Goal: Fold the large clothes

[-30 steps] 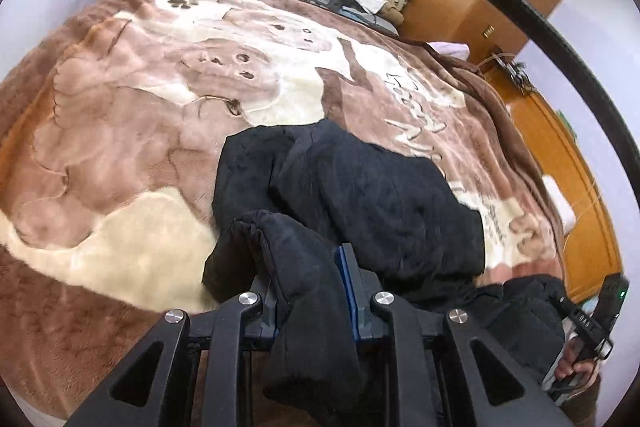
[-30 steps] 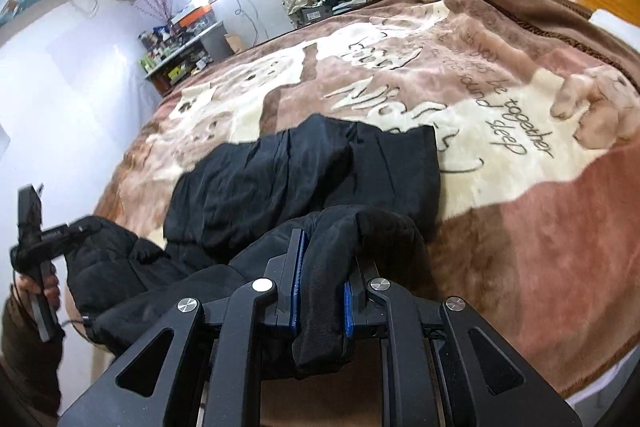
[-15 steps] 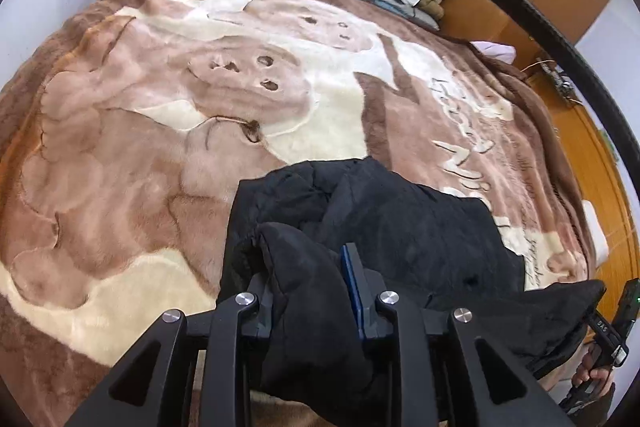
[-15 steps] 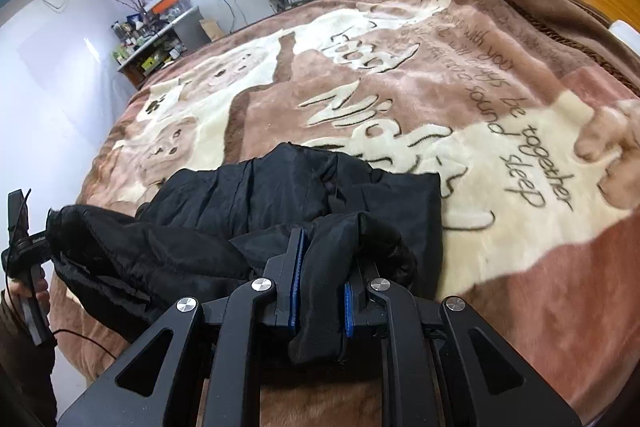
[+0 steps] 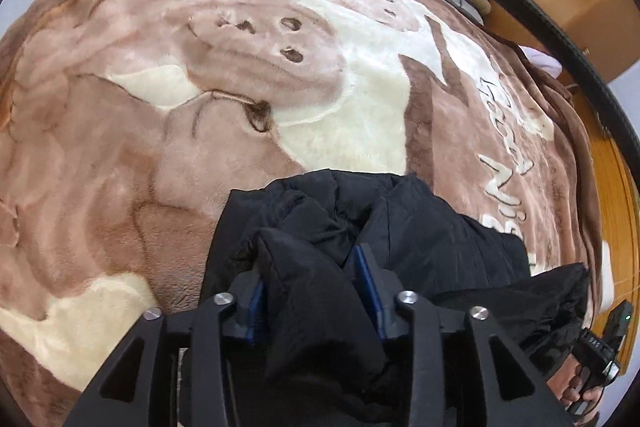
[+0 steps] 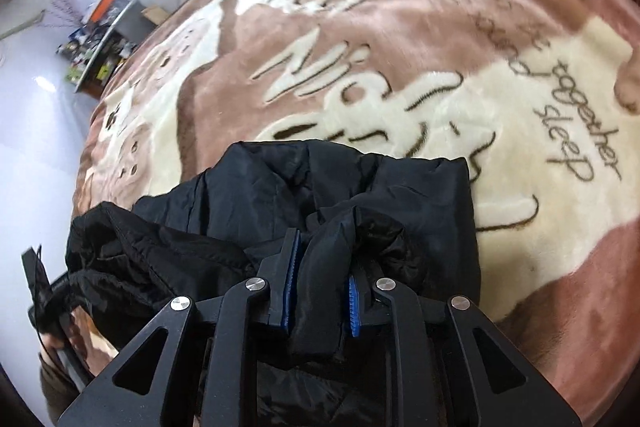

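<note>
Both grippers have just been opening. The left gripper (image 5: 316, 291) stands partly spread, a fold of the black jacket (image 5: 420, 227) bulging between its blue pads. The right gripper (image 6: 322, 291), narrower, still pinches another fold. Beyond the fingertips the jacket lies bunched on a brown-and-cream blanket (image 5: 200, 107); cluttered shelves (image 6: 100, 43) stand farther off.

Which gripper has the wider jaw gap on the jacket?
The left gripper: jaws just opened wide, with black jacket between them. The right gripper, also opening, sits narrower around its fold.
</note>
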The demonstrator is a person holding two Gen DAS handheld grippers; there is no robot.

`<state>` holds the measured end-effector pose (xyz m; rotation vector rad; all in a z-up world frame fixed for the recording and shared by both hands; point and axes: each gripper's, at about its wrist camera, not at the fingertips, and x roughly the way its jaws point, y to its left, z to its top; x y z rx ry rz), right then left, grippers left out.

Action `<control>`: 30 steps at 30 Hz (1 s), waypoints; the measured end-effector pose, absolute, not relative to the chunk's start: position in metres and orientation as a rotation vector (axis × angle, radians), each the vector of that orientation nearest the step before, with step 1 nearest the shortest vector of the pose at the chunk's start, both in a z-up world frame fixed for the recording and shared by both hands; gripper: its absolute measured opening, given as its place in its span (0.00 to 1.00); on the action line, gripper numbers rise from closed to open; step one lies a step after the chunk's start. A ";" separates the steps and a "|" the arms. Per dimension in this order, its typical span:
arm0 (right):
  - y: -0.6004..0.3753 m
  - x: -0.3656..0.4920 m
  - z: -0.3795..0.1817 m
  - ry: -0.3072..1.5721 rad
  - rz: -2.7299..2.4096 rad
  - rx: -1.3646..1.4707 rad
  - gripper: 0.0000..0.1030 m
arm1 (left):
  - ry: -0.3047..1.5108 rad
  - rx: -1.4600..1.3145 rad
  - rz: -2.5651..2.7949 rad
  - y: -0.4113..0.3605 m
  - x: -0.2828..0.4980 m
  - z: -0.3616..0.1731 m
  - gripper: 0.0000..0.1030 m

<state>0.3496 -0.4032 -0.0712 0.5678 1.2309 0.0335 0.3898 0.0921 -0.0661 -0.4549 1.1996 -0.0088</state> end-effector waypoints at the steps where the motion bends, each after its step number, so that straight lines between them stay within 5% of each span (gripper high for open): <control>1: -0.405 0.351 -0.072 1.238 0.029 0.590 0.22 | 1.194 -0.480 -0.011 0.094 0.391 -0.067 0.46; 5: -0.415 0.357 -0.067 1.234 0.032 0.680 0.30 | 1.162 -0.511 -0.019 0.101 0.390 -0.061 0.54; 8: -0.420 0.359 -0.061 1.206 0.034 0.745 0.44 | 1.107 -0.515 0.019 0.111 0.386 -0.047 0.70; 13: -0.425 0.359 -0.043 1.143 -0.015 0.748 0.55 | 1.039 -0.546 0.015 0.127 0.381 -0.022 0.71; 21: -0.415 0.318 0.020 0.841 -0.082 0.593 0.55 | 0.905 -0.406 -0.020 0.105 0.341 0.021 0.74; 30: -0.284 0.253 -0.012 0.862 0.229 0.051 0.55 | 0.953 -0.131 -0.287 -0.013 0.283 -0.010 0.75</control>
